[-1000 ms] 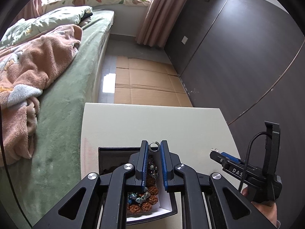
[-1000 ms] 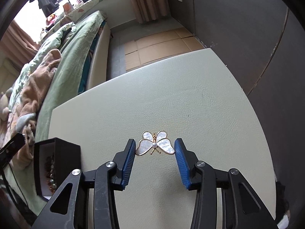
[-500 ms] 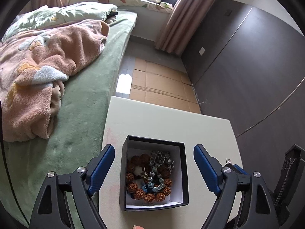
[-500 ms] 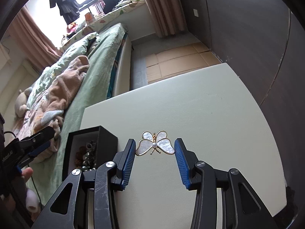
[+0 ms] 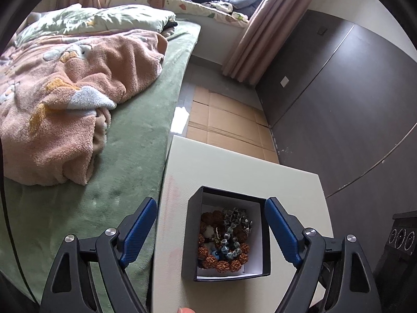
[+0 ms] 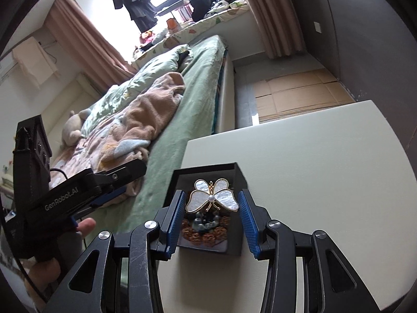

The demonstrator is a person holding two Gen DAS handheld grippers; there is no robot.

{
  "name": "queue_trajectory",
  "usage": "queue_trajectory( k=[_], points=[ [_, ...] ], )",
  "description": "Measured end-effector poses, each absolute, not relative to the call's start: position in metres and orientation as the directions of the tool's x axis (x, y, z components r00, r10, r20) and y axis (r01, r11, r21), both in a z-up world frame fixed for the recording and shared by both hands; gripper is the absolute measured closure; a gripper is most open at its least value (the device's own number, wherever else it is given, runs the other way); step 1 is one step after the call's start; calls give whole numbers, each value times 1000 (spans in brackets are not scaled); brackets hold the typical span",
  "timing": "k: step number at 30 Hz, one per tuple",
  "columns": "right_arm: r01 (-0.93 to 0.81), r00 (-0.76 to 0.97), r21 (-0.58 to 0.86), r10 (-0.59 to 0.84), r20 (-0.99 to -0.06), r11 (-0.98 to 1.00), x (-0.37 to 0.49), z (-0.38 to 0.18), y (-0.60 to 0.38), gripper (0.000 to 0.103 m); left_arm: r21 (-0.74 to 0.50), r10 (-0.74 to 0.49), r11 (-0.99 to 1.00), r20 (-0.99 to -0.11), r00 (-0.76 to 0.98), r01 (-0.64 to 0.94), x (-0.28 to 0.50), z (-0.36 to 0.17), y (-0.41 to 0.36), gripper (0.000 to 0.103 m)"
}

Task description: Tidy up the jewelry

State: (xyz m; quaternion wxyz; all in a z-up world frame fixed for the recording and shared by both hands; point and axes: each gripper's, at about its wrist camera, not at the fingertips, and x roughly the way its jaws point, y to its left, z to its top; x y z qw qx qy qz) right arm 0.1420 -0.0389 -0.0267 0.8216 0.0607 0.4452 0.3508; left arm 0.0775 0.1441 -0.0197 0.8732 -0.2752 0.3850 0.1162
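A black box [image 5: 191, 234] with a white lining stands near the left edge of the cream table [image 5: 234, 167]. Brown and grey-blue bead bracelets [image 5: 224, 242] lie inside it. My left gripper [image 5: 210, 200] is open wide, its blue pads either side of the box and nothing between them. My right gripper [image 6: 211, 194] is shut on a gold-rimmed mother-of-pearl butterfly brooch [image 6: 212, 195] and holds it over the open box [image 6: 208, 169], above the beads [image 6: 203, 232]. In the right wrist view the left gripper [image 6: 133, 180] sits to the left of the box, held by a hand [image 6: 86, 227].
A bed [image 5: 130, 143] with a green cover and a pink blanket [image 5: 78, 99] runs along the table's left edge. Flattened cardboard [image 5: 226, 122] lies on the floor beyond the table. A dark wall [image 5: 338, 104] stands at the right.
My left gripper, shut on a small ring over the box, has opened wide and pulled back. My right gripper has carried the brooch left from above the bare table to above the box.
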Motion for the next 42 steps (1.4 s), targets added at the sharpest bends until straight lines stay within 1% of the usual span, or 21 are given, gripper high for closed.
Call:
queue_trajectory(
  k=[4, 5, 6, 7, 8, 12, 16, 19, 21, 22, 23, 26, 31, 35, 38, 42],
  points=[
    [-546, 337, 415, 645, -686, 727, 139, -30, -23, 59, -394, 12, 808, -733, 680, -439, 73, -20, 157, 18],
    [-544, 320, 430, 652, -688, 720, 142, -31, -21, 50, -398, 10, 804, -733, 680, -442, 73, -20, 159, 18],
    [-537, 299, 450, 660, -689, 713, 143, -33, -21, 35, -401, 8, 801, -734, 680, -443, 72, -20, 160, 18],
    [-524, 287, 470, 666, -688, 711, 145, -35, -22, 27, -401, 8, 802, -733, 680, -442, 72, -20, 161, 18],
    [-509, 285, 484, 670, -686, 712, 147, -36, -25, 17, -398, 9, 804, -734, 679, -441, 73, -20, 160, 18],
    [-465, 326, 491, 658, -679, 737, 150, -32, -46, 16, -387, 3, 821, -733, 680, -421, 73, -17, 152, 17],
    [-447, 349, 495, 655, -670, 745, 149, -25, -66, 15, -377, -6, 840, -726, 688, -391, 71, -10, 139, 7],
    [-445, 349, 501, 659, -666, 742, 146, -19, -78, 8, -363, -13, 857, -724, 690, -365, 66, -1, 125, 6],
    [-453, 347, 495, 659, -668, 741, 143, -13, -84, 8, -353, -19, 871, -721, 693, -343, 61, 6, 115, 5],
    [-458, 348, 490, 657, -669, 741, 142, -10, -87, 8, -349, -20, 876, -715, 699, -332, 57, 11, 110, 1],
    [-464, 349, 484, 655, -671, 742, 140, -6, -91, 7, -339, -15, 883, -712, 702, -325, 54, 16, 104, 0],
    [-469, 371, 448, 630, -683, 761, 134, 7, -103, 0, -306, 18, 896, -699, 715, -321, 43, 28, 92, 0],
    [-479, 422, 398, 603, -677, 782, 122, 33, -116, 0, -292, 37, 904, -671, 740, -311, 27, 43, 77, 0],
    [-514, 465, 297, 552, -692, 805, 106, 52, -118, 0, -256, 59, 920, -657, 752, -296, 19, 51, 67, 0],
    [-520, 490, 262, 535, -688, 813, 98, 66, -126, 0, -255, 68, 919, -647, 759, -299, 12, 60, 64, 0],
    [-512, 526, 244, 525, -670, 824, 84, 76, -143, 0, -218, 96, 930, -632, 769, -296, 0, 71, 55, 0]
  ],
)
